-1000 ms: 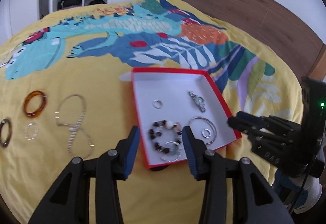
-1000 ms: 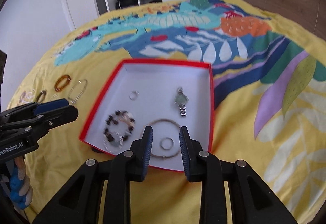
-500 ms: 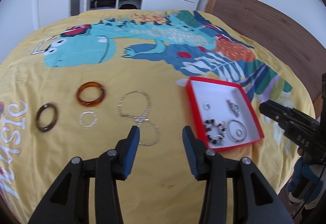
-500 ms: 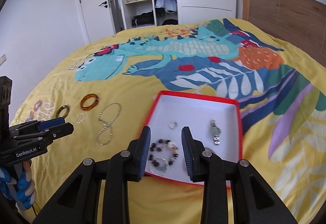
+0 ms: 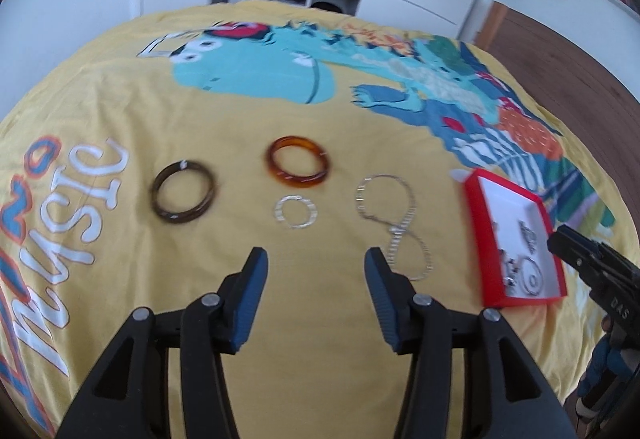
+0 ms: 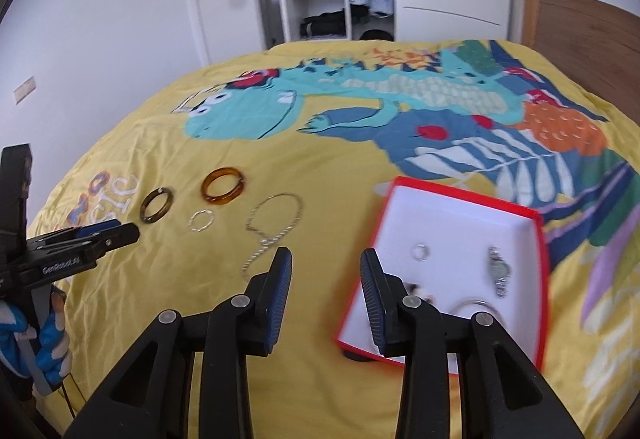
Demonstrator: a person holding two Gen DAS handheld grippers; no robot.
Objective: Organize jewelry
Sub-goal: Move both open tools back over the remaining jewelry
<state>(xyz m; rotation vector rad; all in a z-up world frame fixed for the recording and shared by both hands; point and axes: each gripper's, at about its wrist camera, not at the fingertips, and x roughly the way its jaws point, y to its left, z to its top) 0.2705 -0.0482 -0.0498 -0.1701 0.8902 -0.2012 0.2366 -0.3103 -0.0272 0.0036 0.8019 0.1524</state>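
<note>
Partway done: the red box (image 6: 516, 215) on the bed (image 5: 280, 119) already holds a ring, a watch (image 6: 499, 271), beads and a hoop. Left out on the bed: dark bangle (image 5: 184, 196), amber bangle (image 5: 298, 167), small silver ring (image 5: 296, 213), chain (image 5: 394, 225). My left tool (image 5: 316, 263) hangs wide open and empty near the silver ring. My right tool (image 6: 325, 263) is open and empty, just beside the box.
</note>
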